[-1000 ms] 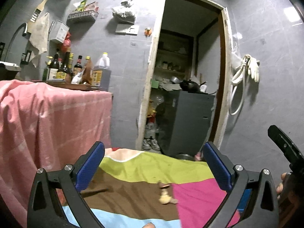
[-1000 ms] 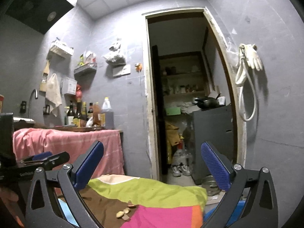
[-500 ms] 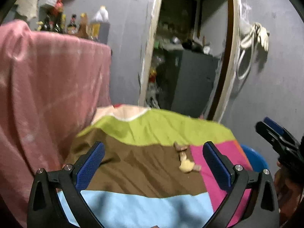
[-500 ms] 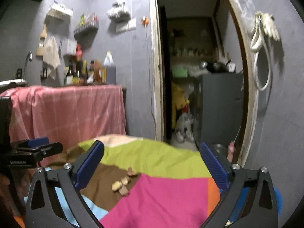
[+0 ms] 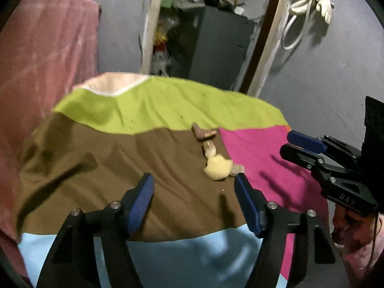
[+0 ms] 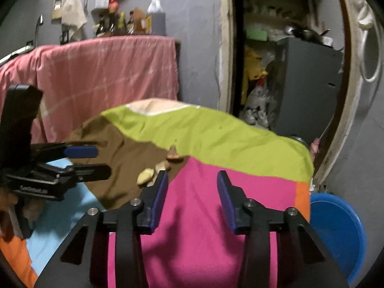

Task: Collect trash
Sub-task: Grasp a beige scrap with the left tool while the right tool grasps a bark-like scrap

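- A pink cloth (image 6: 108, 72) hangs over a counter on the far left, with bottles (image 6: 134, 22) standing on top by the grey wall.
- Near it stands a desk covered by a cloth of many colours (image 5: 148, 158): green, brown, pink and light blue.
- The left gripper (image 5: 194, 187) hangs over the brown part. Its jaws have just been closing, but they are apart and nothing is between them.
- The trash (image 5: 217, 166) is a small heap of scraps on the brown part, right at the edge of the pink part. A pale yellow piece lies nearest, and a brown piece (image 5: 202, 132) lies farther back by the green.
- The yellow piece is just past the left gripper's right finger, not touching it.
- The right gripper (image 6: 192, 184) hangs over the pink part, to the right of the heap. Its jaws have just been closing too; they are apart and hold nothing.
- A blue tub (image 6: 336, 235) sits low down, right of the desk.
- Far back, an open doorway (image 6: 283, 60) shows a dark cabinet.
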